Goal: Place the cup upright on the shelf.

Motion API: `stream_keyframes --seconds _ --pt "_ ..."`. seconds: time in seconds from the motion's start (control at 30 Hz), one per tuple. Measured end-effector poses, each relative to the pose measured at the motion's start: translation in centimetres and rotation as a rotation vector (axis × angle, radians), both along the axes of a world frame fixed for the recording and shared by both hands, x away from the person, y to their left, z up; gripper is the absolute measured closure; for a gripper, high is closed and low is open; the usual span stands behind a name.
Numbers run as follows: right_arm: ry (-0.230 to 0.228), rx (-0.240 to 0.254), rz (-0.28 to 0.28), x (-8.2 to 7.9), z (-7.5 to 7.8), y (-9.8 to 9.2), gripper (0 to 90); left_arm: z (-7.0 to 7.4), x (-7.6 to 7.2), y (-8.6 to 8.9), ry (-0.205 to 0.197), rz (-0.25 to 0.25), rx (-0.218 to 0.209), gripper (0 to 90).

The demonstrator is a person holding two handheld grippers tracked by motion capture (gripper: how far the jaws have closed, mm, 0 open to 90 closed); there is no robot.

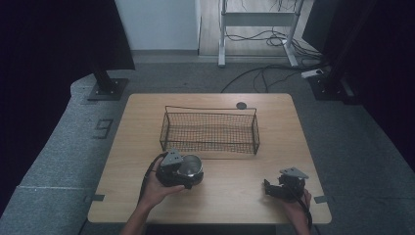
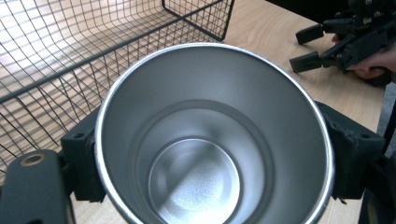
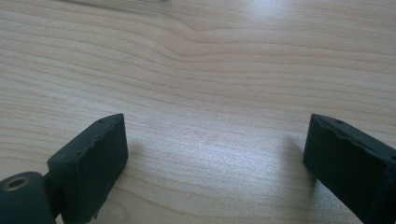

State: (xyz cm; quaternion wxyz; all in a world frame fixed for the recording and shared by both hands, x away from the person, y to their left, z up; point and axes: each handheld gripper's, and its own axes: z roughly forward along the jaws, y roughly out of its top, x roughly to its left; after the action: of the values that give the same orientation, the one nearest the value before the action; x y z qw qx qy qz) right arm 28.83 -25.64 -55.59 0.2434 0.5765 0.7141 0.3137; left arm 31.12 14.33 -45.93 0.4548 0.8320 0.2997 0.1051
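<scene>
Left gripper [image 1: 188, 172] clamped on a steel cup [image 2: 212, 140] just in front of the wire basket [image 1: 209, 131], cup apparently upright, right gripper [image 3: 215, 154] spread wide, empty, over bare wooden table [image 3: 210, 60]

We see the high view dim and bluish, its edges falling to black. The gripper views are brighter: glare whitens the basket [image 2: 70, 51] and table [image 3: 224, 60], the cup [image 2: 212, 135] gleams, and near jaws blur softly.
</scene>
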Motion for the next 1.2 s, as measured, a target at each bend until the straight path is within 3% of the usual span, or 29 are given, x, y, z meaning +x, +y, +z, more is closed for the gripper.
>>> stream_keyframes --seconds 0.6,1.2 --pt "0.001 -0.001 0.001 0.0 0.0 0.0 6.3 1.9 2.9 0.6 0.000 0.045 -0.033 14.4" --pt "0.001 -0.001 0.002 0.1 0.0 0.0 6.3 2.8 4.4 0.5 -0.010 0.073 -0.041 14.4"
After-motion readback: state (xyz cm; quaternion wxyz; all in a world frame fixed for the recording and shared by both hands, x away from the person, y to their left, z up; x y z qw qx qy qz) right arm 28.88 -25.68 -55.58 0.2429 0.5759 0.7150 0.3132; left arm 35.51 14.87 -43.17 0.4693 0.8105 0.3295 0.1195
